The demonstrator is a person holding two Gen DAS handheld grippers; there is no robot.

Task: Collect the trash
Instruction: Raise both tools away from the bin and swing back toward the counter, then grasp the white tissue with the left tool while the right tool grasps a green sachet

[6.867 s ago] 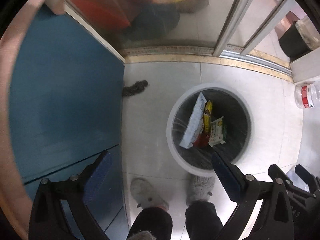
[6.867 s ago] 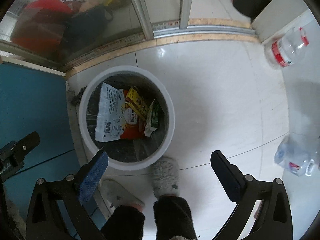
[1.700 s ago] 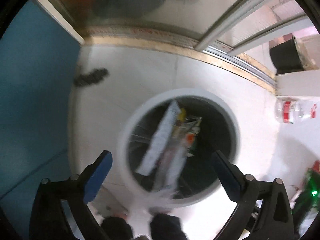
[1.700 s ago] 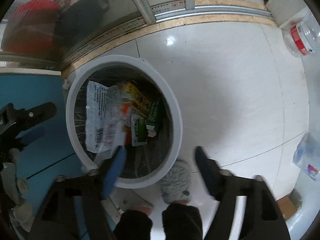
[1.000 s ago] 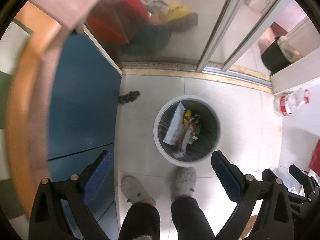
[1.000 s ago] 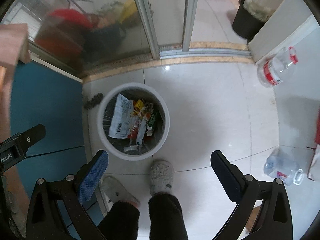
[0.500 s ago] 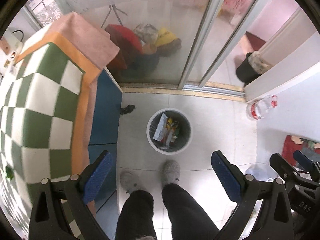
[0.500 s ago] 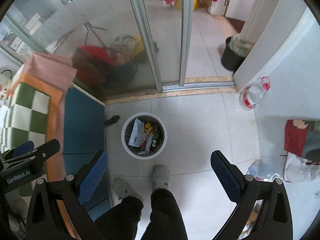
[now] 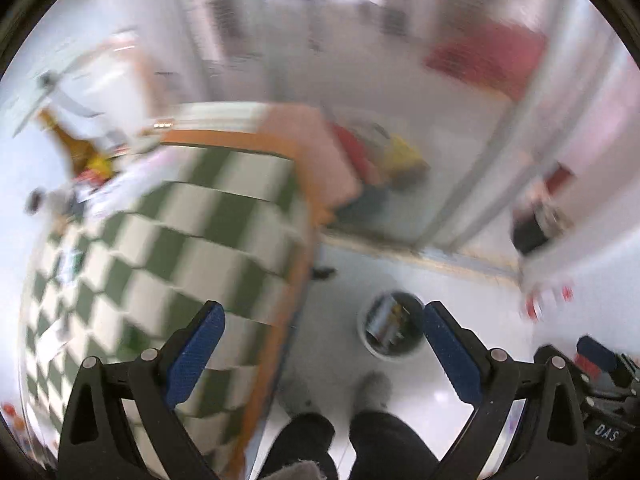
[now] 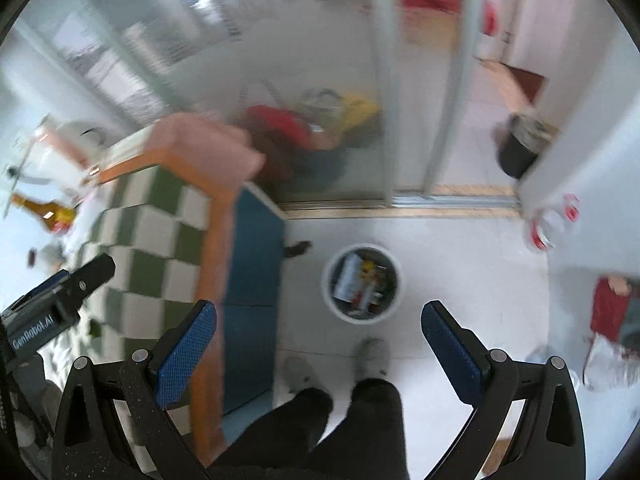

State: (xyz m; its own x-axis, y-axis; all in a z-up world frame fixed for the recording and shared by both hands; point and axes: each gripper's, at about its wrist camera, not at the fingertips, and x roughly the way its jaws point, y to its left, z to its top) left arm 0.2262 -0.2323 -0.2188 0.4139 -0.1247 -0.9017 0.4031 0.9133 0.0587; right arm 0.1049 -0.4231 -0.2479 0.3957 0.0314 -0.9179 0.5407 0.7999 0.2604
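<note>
A round white trash bin stands on the tiled floor far below, holding several wrappers. It also shows, small and blurred, in the left wrist view. My left gripper is open and empty, high above the floor beside the table. My right gripper is open and empty, high above the bin. The left gripper's body shows at the left of the right wrist view. A small green item lies on the table, too blurred to name.
A table with a green-and-white checked cloth stands on the left, a brown bottle at its far end. Blue cabinet panel under it. Glass sliding doors behind. Plastic bottles lie right. My legs and slippers stand below.
Both grippers have risen well above the bin and tilted up; the bin looks much smaller. The checked table and its far end have come into view. Both stay open.
</note>
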